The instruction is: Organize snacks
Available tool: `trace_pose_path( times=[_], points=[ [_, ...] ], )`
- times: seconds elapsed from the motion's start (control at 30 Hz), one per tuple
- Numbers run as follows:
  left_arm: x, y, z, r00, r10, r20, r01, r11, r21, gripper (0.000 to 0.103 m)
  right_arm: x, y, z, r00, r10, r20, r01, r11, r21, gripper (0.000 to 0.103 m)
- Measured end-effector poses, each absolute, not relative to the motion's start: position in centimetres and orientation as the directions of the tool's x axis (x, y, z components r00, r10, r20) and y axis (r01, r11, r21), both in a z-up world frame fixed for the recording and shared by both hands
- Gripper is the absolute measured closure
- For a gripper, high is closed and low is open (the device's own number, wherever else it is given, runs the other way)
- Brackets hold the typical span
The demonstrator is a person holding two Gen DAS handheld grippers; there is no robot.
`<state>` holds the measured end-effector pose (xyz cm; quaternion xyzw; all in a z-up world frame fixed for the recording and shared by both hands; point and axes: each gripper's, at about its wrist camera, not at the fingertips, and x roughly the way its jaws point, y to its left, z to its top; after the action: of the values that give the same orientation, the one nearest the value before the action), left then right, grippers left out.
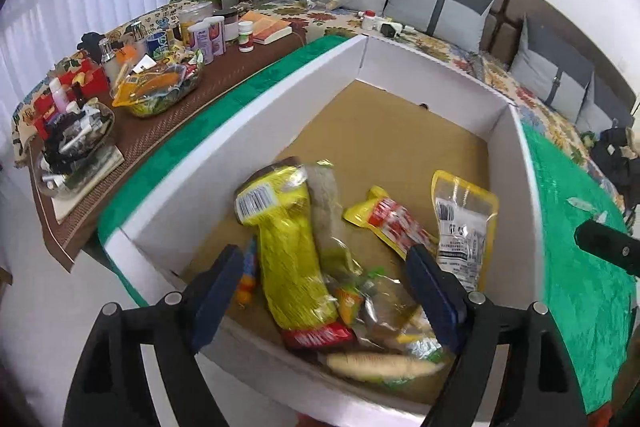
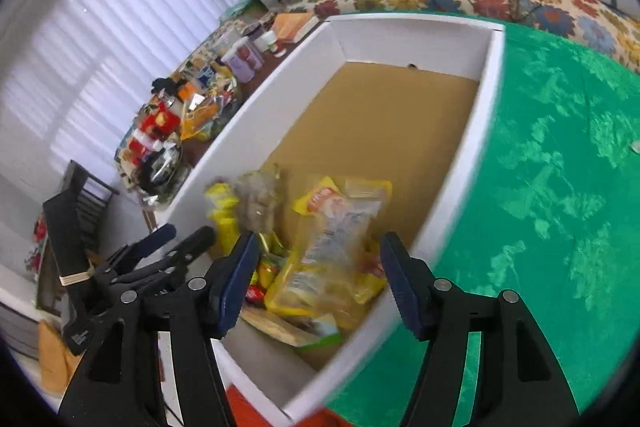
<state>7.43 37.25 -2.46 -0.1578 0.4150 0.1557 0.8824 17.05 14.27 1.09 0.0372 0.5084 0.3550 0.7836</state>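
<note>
Inside the white cardboard box (image 1: 256, 131), snack packets (image 1: 292, 251) lie heaped at the near end. Left gripper (image 1: 324, 279) and right gripper (image 2: 320, 267) hover above, jaws wide apart, holding nothing.

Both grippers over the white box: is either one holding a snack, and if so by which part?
Nothing is held. The left gripper and right gripper both hover open over the snack packets in the white box, jaws apart and empty.

Glossy crinkled plastic snack packets (image 1: 294, 247) lie on the matt brown cardboard floor of a smooth white-walled box (image 1: 240, 143), centre frame, on patterned green cloth (image 2: 560, 167) with a slight sheen.
</note>
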Motion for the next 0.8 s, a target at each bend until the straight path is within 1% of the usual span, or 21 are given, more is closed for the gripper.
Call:
trace_pose_path(
  times=[0.07, 0.17, 0.2, 0.3, 0.43, 0.47, 0.57, 0.63, 0.8],
  points=[
    [6.6, 35.8, -2.1, 0.631, 0.126, -0.765, -0.392, 0.903, -0.175, 0.02, 16.7, 11.9, 1.0, 0.276, 0.573, -0.771, -0.534, 0.759, 0.372, 0.035],
    [6.9, 33.0, -0.4, 0.671, 0.086, -0.736, -0.345, 0.915, -0.207, 0.019, 16.3, 7.3, 0.4, 0.373, 0.522, -0.767, -0.54, 0.795, 0.278, 0.031],
    [7.2, 31.9, 0.1, 0.684, 0.07, -0.726, -0.322, 0.922, -0.215, 0.017, 16.3, 4.8, -0.5, 0.42, 0.48, -0.77, -0.53, 0.819, 0.221, 0.031],
    [8.6, 27.7, 1.7, 0.717, 0.005, -0.697, -0.235, 0.943, -0.234, 0.011, 16.8, -1.5, -3.6, 0.486, 0.341, -0.805, -0.468, 0.879, 0.09, 0.031],
    [11.7, 20.1, 2.7, 0.725, -0.122, -0.678, -0.082, 0.962, -0.261, 0.004, 17.0, -10.8, -7.7, 0.498, 0.181, -0.848, -0.359, 0.933, -0.011, 0.031],
    [12.5, 18.0, 2.7, 0.716, -0.152, -0.681, -0.047, 0.963, -0.264, 0.004, 16.9, -12.7, -8.2, 0.505, 0.153, -0.849, -0.339, 0.94, -0.032, 0.031],
    [15.5, 11.9, 0.8, 0.658, -0.224, -0.719, 0.044, 0.964, -0.261, 0.003, 16.6, -18.7, -9.7, 0.541, 0.037, -0.84, -0.244, 0.963, -0.114, 0.031],
    [17.3, 8.3, -1.4, 0.621, -0.257, -0.741, 0.09, 0.962, -0.257, 0.004, 16.7, -21.8, -9.9, 0.552, -0.006, -0.834, -0.182, 0.975, -0.127, 0.031],
    [21.0, 1.5, -6.8, 0.54, -0.259, -0.801, 0.126, 0.966, -0.227, 0.004, 18.0, -26.6, -10.6, 0.566, -0.062, -0.822, -0.078, 0.989, -0.129, 0.031]
  ],
)
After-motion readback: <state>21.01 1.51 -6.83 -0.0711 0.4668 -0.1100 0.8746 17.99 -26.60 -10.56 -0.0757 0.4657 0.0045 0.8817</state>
